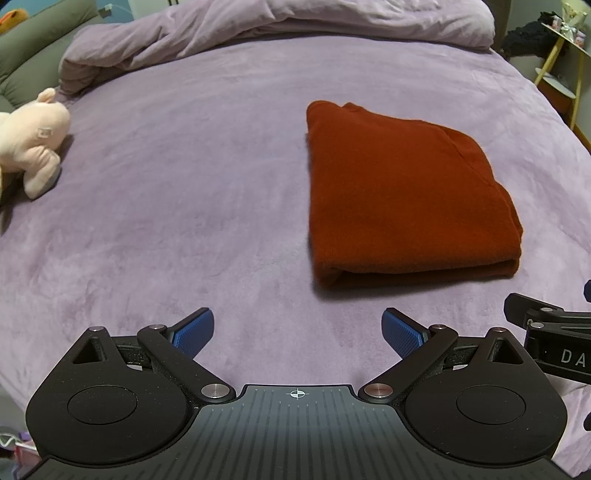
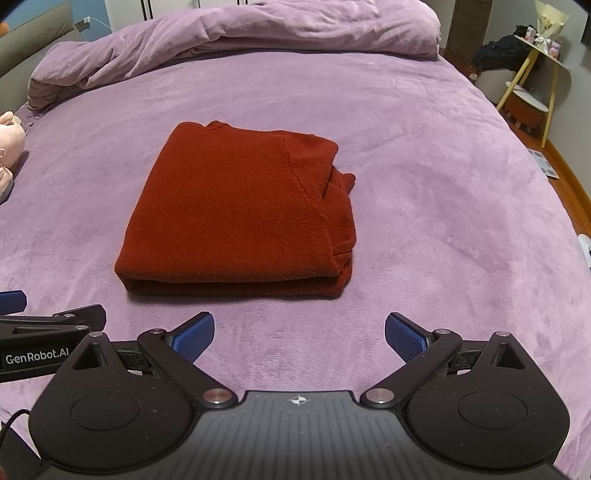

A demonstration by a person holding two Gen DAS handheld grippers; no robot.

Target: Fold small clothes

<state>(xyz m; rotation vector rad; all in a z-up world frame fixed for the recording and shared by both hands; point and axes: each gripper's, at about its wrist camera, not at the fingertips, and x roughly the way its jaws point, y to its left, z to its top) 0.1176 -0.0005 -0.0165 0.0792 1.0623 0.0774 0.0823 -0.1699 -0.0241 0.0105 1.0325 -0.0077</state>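
Observation:
A rust-red knit garment (image 1: 402, 199) lies folded into a thick rectangle on the purple bed cover (image 1: 184, 206). In the right wrist view the red garment (image 2: 236, 218) sits straight ahead, with bunched layers at its right side. My left gripper (image 1: 297, 330) is open and empty, hovering over bare cover to the left of and nearer than the garment. My right gripper (image 2: 299, 334) is open and empty, just short of the garment's near folded edge. Each gripper shows at the edge of the other's view.
A bunched purple duvet (image 2: 240, 33) lies across the far end of the bed. A pink plush toy (image 1: 33, 140) lies at the left edge. A yellow-legged side table (image 2: 532, 74) and wooden floor are beyond the bed's right edge.

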